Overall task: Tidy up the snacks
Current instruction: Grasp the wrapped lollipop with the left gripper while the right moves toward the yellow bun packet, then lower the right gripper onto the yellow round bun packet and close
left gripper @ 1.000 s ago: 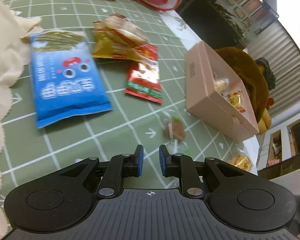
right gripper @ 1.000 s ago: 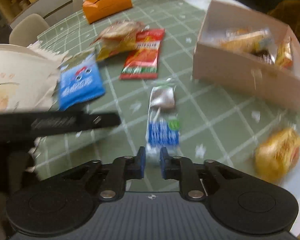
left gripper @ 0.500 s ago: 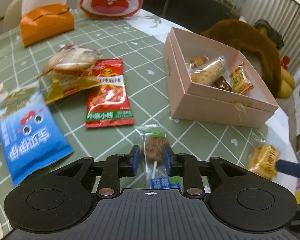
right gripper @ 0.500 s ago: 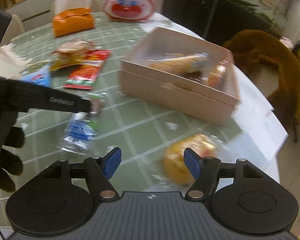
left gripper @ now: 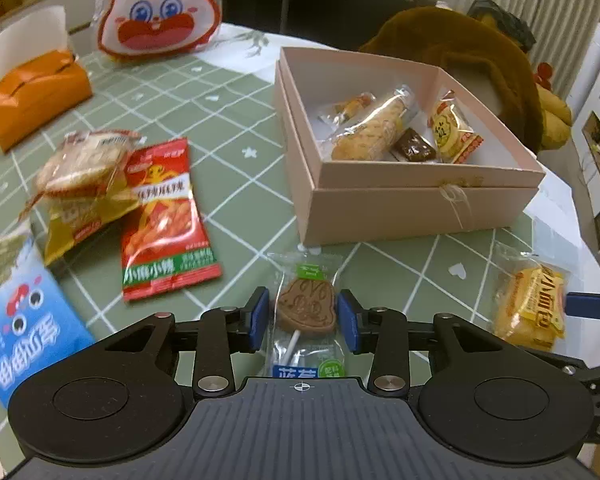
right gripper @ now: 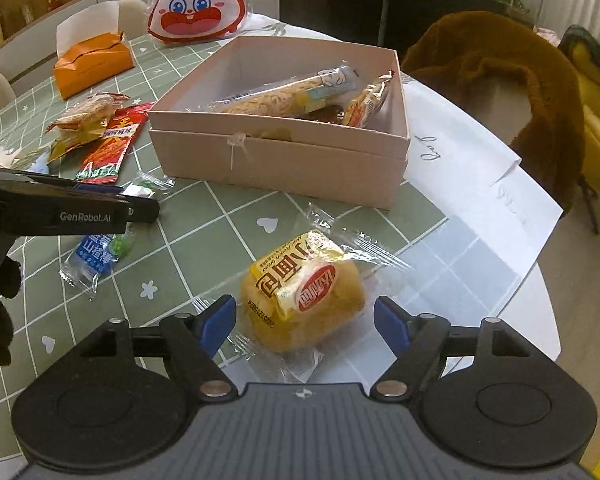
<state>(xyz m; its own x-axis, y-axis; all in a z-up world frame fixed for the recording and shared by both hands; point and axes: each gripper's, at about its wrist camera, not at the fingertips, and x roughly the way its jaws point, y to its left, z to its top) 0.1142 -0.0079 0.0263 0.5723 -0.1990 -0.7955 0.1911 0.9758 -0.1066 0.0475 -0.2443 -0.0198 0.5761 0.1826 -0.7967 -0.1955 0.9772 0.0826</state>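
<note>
A pink box (left gripper: pixel 416 208) (right gripper: pixel 284 160) on the green checked table holds several wrapped snacks. My left gripper (left gripper: pixel 303 320) is open, its blue pads either side of a wrapped brown lollipop (left gripper: pixel 306 308) lying on the table; that lollipop also shows in the right wrist view (right gripper: pixel 96 256). My right gripper (right gripper: pixel 305 320) is open wide around a yellow wrapped mini bread (right gripper: pixel 304 300), which also shows at the right of the left wrist view (left gripper: pixel 528 308). Neither snack is gripped.
A red snack packet (left gripper: pixel 164 220), a cracker pack on a yellow packet (left gripper: pixel 80 180) and a blue packet (left gripper: pixel 20 320) lie left of the box. An orange tissue box (left gripper: pixel 32 96) and a rabbit bag (left gripper: pixel 156 8) stand at the back. White paper (right gripper: pixel 476 184) lies near the right table edge.
Both grippers have opened. The left one swung toward the lollipop and now straddles it. The right one moved right from the lollipop to the mini bread.
</note>
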